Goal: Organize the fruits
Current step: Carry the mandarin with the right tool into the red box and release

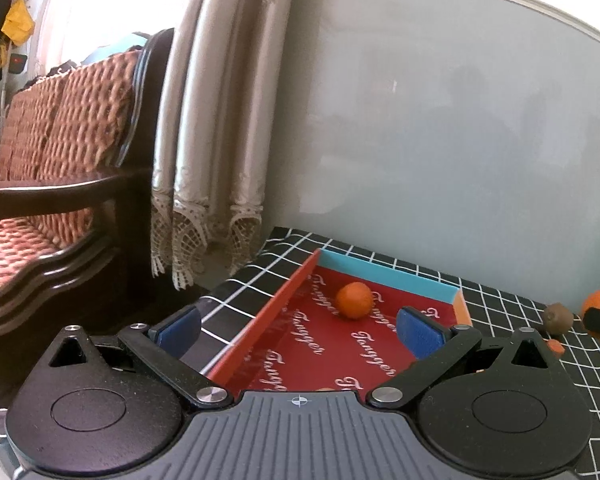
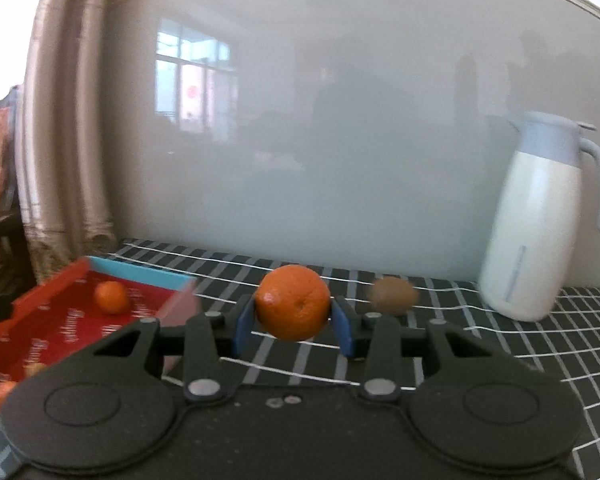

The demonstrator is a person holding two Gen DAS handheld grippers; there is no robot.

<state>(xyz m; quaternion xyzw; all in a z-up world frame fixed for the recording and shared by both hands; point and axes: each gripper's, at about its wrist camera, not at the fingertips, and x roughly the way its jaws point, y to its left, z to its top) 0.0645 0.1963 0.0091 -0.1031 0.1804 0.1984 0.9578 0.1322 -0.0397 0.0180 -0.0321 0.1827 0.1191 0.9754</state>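
At centre frame of the right wrist view, the right gripper (image 2: pixel 293 316) clamps an orange (image 2: pixel 292 307); behind it, a blurred kiwi (image 2: pixel 394 295) and a jug (image 2: pixel 540 216). Only the left wrist view shows the left gripper (image 1: pixel 298 328) spread wide over the red tray (image 1: pixel 340 360), its near end cut off, holding a tangerine (image 1: pixel 354 300).

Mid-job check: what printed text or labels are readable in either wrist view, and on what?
"Tangger": white script repeated across the red floor of the box.
The same print in the right wrist view: too blurred to read.
The white jug has only a thin blue line, no legible text.
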